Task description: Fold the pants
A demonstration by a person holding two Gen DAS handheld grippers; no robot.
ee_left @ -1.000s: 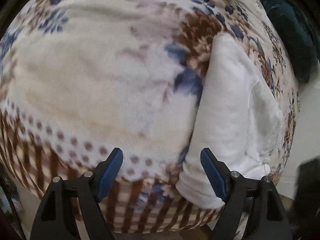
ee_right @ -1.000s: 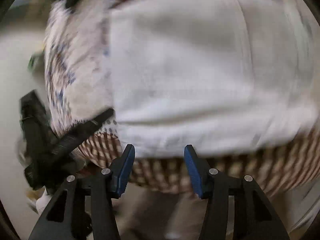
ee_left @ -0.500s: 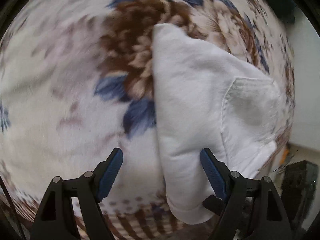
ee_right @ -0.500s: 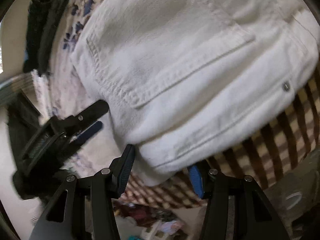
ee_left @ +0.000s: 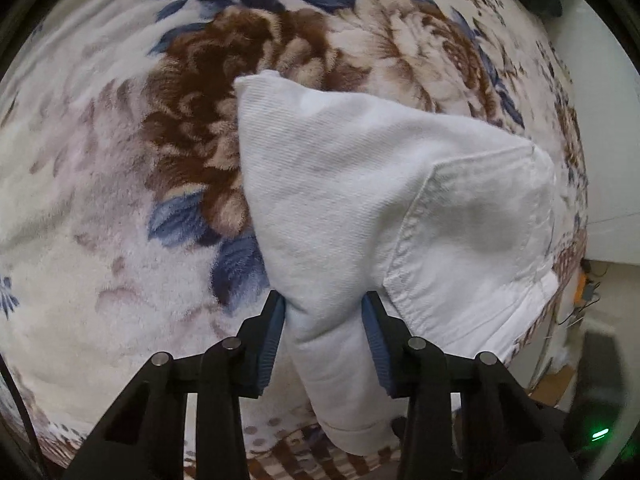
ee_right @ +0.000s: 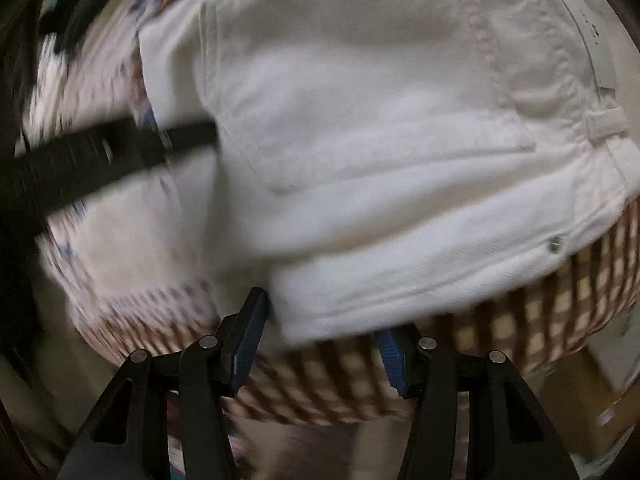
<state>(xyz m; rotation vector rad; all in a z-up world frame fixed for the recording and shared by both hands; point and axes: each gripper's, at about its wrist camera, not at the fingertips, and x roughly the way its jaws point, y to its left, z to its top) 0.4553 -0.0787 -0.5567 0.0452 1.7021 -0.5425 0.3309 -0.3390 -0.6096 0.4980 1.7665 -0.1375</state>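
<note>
Underneath everything lies a plush floral blanket [ee_left: 100,184], cream with brown blossoms and blue leaves, filling the left of the left wrist view; its lower border [ee_left: 304,456] turns to brown and cream checks. On it, toward the right, rest the white pants [ee_left: 360,184], folded into a thick bundle whose near end narrows into a rolled edge. A back pocket [ee_left: 476,232] with stitched seams faces up on the right part of the bundle. The left gripper [ee_left: 323,320] points steeply down at that narrow edge; its jaws are closing, and both blue pads [ee_left: 274,336] already press against the sides of the white fabric, which bunches between them. Farther right, past the blanket's edge, a pale floor [ee_left: 600,152] shows, and a small green light [ee_left: 599,434] glows in the dark corner.

In the blurred right wrist view, the left gripper [ee_right: 120,152] appears as a black bar reaching in from the left onto the pants [ee_right: 360,140]. The waistband, with a belt loop [ee_right: 606,122] and a metal rivet [ee_right: 554,245], sits at the right, over the checked blanket border [ee_right: 560,304]. The right gripper [ee_right: 320,344] stands about half open at the bundle's lower edge: the left pad [ee_right: 250,340] is just beside the fabric, the right pad [ee_right: 390,354] partly tucked under it, and neither visibly squeezes the cloth.
</note>
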